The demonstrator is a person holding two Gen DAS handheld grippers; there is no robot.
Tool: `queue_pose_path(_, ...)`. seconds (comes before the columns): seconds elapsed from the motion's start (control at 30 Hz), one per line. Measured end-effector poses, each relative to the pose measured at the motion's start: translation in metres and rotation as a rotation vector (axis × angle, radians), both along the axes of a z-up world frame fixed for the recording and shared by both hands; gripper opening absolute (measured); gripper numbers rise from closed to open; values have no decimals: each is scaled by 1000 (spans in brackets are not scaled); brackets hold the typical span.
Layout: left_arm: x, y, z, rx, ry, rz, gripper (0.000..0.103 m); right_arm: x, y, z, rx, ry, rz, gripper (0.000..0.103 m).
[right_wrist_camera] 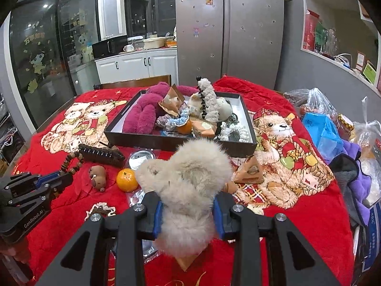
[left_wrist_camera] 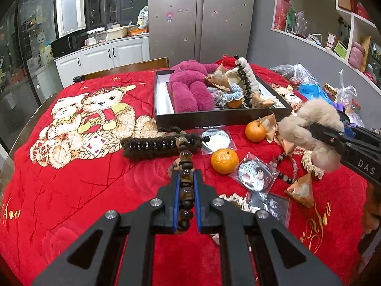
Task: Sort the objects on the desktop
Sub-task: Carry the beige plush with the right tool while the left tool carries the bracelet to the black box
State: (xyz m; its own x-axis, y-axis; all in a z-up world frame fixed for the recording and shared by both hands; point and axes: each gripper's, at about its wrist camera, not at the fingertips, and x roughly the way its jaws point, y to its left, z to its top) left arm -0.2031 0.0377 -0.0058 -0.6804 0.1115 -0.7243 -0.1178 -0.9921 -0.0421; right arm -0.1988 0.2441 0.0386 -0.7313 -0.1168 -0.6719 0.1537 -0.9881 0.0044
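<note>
Kitchen background; red bear-print blanket (left_wrist_camera: 71,171) over table. Left gripper (left_wrist_camera: 186,178) pinching wooden bead bracelet (left_wrist_camera: 184,166), lower centre: hard, loose, slippery. Right gripper (right_wrist_camera: 188,205) clamped on beige fluffy hair clip (right_wrist_camera: 188,174), centre: light, compressible. Black box (right_wrist_camera: 133,138) beyond.

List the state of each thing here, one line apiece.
left gripper: shut on bead bracelet, lifted.
right gripper: shut on beige fluffy clip.
black box: open, holding plush items.
brown hair clip: lying on red blanket.
near tangerine: resting on blanket.
</note>
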Motion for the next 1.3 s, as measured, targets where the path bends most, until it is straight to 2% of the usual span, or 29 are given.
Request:
queue_pose_path(0.2,-19,9,16,-27,10,2,11,-13,2,5,13,28,-13,34)
queue_pose_path(0.4,-46,27,45,-69,60,-32,11,-33,1,21,12,64,6,34)
queue_pose_path(0.57,-72,47,66,-67,110,-67,11,-51,3,37,27,101,0,34)
queue_pose_path(0.73,-107,65,73,-65,120,-87,11,-74,8,48,52,123,-22,34)
queue_pose_path(0.9,-157,73,68,-7,110,-60,11,-108,18,51,61,123,-56,34)
queue_pose_path(1.13,-205,64,33,46,62,-10,11,-159,34,40,26,102,-114,34)
queue_pose_path(1.3,-217,67,17,-15,55,-41,11,-175,40,28,15,90,-140,34)
